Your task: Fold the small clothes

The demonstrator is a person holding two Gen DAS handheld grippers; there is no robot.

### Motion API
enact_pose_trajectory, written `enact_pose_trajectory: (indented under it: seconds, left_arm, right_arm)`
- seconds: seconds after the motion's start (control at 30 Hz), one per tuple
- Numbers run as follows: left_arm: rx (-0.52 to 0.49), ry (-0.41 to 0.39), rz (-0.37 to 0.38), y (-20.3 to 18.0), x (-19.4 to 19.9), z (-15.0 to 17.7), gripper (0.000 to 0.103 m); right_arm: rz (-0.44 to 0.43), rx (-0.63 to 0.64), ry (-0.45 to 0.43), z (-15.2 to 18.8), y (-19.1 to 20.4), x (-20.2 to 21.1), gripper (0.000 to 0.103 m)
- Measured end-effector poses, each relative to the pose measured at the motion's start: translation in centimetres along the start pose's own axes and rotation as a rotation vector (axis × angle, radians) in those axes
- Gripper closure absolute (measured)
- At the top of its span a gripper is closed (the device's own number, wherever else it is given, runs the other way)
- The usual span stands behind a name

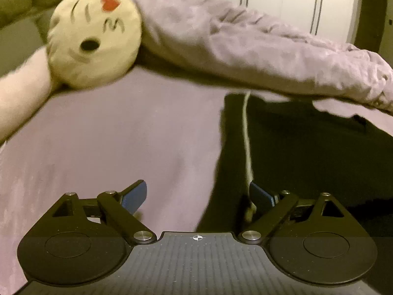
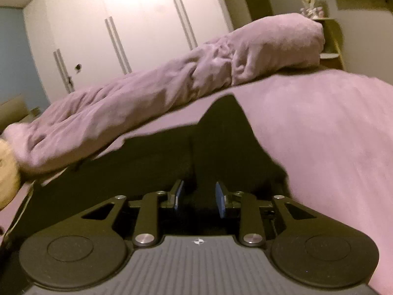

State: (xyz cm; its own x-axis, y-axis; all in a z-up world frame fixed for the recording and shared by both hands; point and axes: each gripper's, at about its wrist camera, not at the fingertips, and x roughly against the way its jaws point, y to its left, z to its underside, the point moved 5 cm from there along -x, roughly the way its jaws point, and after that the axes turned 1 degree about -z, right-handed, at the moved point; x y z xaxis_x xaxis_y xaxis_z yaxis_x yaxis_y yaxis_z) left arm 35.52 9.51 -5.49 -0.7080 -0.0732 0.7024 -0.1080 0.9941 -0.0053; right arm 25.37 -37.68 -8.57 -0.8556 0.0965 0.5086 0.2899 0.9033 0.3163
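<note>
A black garment (image 1: 307,152) with a white drawstring (image 1: 246,142) lies spread on the purple bed sheet (image 1: 122,135). My left gripper (image 1: 197,198) is open wide over the garment's left edge, its right fingertip next to the drawstring's end. In the right wrist view the same black garment (image 2: 172,152) lies under my right gripper (image 2: 199,196), whose jaws stand partly open with black fabric between and below them. I cannot tell if the pads touch the cloth.
A rolled purple duvet (image 1: 245,46) lies across the far side of the bed and also shows in the right wrist view (image 2: 172,83). A cream cat-face plush (image 1: 95,36) sits at the far left. White wardrobe doors (image 2: 122,24) stand behind the bed.
</note>
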Motion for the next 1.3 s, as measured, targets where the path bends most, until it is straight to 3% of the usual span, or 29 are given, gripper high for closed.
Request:
enact_pose_trajectory:
  seconds: [0.1,0.17,0.2,0.27,0.33,0.43,0.57,0.73,0.87,0.93,1.03,1.3]
  left_arm:
    - [-0.027,0.065,-0.027,0.5,0.0,2.6,0.009]
    - [-0.033,0.11,-0.056,0.8,-0.7,4.0,0.008]
    - [-0.028,0.096,-0.053,1.0,-0.8,4.3,0.008]
    - [-0.013,0.085,-0.073,1.4,-0.8,4.2,0.013]
    - [0.043,0.098,-0.101,1.6,-0.6,3.8,0.029]
    - [0.107,0.119,-0.108,2.3,0.4,3.6,0.037]
    - [0.088,0.14,-0.094,2.6,2.5,5.5,0.031]
    - [0.087,0.166,-0.073,3.0,6.0,10.0,0.007]
    - [0.107,0.139,-0.038,3.8,9.0,12.8,0.01]
    - [0.101,0.122,-0.032,4.0,10.1,13.5,0.024]
    - [0.103,0.126,-0.034,4.1,11.4,13.6,0.036]
    - [0.144,0.123,-0.004,2.5,12.8,13.7,0.023]
  right_arm:
    - [0.01,0.04,0.067,3.5,-0.7,3.4,0.072]
    - [0.005,0.081,0.059,5.2,-1.2,5.7,0.072]
    - [0.012,0.11,0.054,5.8,-1.3,6.8,0.072]
    - [0.03,0.135,0.067,6.3,-1.6,8.5,0.072]
    - [0.05,0.136,0.081,6.3,-2.1,9.8,0.071]
    - [0.064,0.114,0.112,6.3,-2.8,11.4,0.06]
    - [0.071,0.155,0.139,7.2,-2.8,12.8,0.053]
    - [0.082,0.155,0.162,8.6,-2.3,15.0,0.048]
    - [0.08,0.158,0.183,9.1,-1.8,16.3,0.049]
    - [0.08,0.154,0.191,9.2,-1.9,17.0,0.055]
    - [0.087,0.121,0.2,9.4,-2.7,18.0,0.059]
    - [0.089,0.115,0.219,10.6,-3.6,19.1,0.056]
